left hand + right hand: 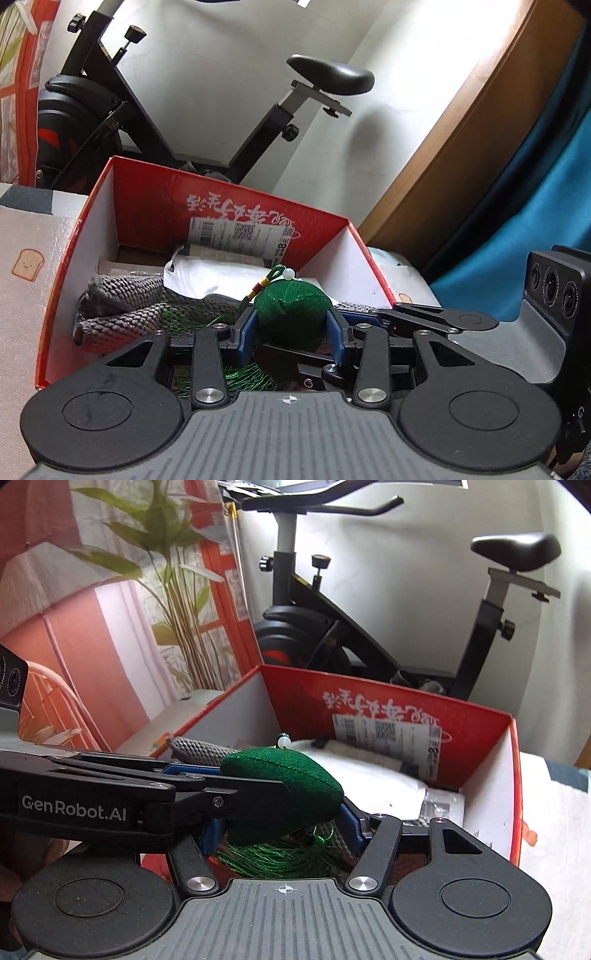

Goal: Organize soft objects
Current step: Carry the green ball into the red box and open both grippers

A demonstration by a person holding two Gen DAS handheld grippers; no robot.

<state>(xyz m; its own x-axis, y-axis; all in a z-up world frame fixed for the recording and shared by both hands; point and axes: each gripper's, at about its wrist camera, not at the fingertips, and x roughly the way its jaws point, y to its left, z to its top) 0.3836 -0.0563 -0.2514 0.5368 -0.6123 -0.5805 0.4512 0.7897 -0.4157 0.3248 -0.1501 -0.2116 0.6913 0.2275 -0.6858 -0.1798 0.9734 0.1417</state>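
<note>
A green stuffed sachet with a white bead and a green tassel hangs just over an open red cardboard box. My left gripper is shut on it, blue pads pressed to both sides. My right gripper grips the same sachet across its wider side; its linkage comes in from the right. The left gripper's arm crosses in from the left of the right wrist view. Inside the box lie a grey knitted cloth and a white bag.
A black exercise bike stands right behind the box. A wooden panel and a teal curtain are at the right. A pale mat with toast prints lies under the box. A printed plant backdrop hangs at the left.
</note>
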